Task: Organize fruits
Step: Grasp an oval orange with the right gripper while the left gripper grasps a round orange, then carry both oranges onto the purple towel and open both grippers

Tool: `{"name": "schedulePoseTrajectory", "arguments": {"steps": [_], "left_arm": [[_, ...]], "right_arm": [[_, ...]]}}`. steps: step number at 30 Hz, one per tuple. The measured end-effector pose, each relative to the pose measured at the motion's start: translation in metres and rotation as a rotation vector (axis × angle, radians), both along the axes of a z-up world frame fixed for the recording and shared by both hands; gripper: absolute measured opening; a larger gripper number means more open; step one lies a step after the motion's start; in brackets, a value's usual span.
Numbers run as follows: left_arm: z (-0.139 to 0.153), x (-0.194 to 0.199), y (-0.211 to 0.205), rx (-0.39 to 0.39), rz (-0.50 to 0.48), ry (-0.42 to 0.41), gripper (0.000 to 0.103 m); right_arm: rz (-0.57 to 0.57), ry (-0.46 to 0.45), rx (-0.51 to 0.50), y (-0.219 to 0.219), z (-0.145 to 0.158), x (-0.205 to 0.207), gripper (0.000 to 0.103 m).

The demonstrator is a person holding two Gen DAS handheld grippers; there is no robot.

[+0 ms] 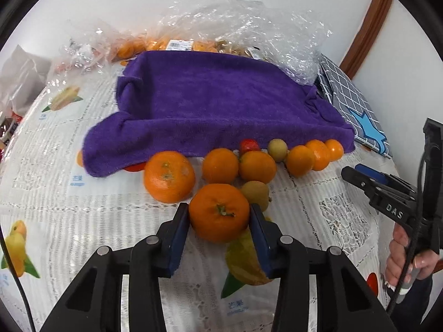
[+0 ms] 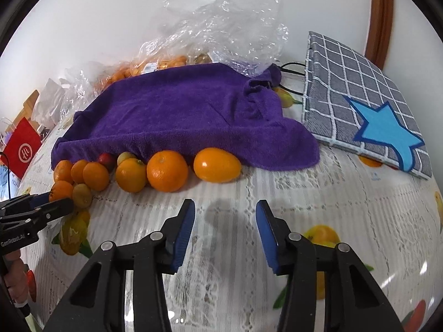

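On the near side of the fruit row, the left gripper (image 1: 220,217) clamps a mandarin (image 1: 219,215) — apparently to sort it — while the right gripper (image 2: 224,221) hangs empty, jaws apart, over bare tablecloth (image 2: 318,193).

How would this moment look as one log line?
left tool: shut on orange | right tool: open, empty | towel: fruit along edge

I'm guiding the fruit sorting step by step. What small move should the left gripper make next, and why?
Probably lift the mandarin straight up. The left gripper has its blue pads against both sides of it, so it looks gripped, and a brownish fruit sits close behind, which a sideways drag could knock.
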State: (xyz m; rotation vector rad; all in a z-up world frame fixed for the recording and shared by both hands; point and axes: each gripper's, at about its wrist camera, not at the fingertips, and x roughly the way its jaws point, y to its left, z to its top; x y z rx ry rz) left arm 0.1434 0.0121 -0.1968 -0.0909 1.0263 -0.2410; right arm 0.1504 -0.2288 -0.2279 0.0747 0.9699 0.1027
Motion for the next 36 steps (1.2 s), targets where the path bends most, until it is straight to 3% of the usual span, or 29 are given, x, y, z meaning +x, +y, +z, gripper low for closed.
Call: {"name": "schedulePoseTrajectory", "arguments": {"steps": [12,14,20,36], "left_arm": [[0.032,0.002,0.031,0.016,0.077,-0.045,0.041],[0.034,0.005,0.035,0.016,0.089,-0.045,0.041],[0.037,0.011,0.038,0.024,0.107,-0.043,0.041],[0.080,0.037,0.022,0.036,0.110,-0.107,0.041]], "right_arm": [[0.037,0.017,0.022,0.006,-0.011,0.040,0.045],[0.043,0.021,0.024,0.008,-0.013,0.045,0.034],[0.059,0.024,0.016,0.010,-0.012,0.042,0.034],[0.007,-0.086,0.039,-0.011,0.055,0.026,0.034]]}}
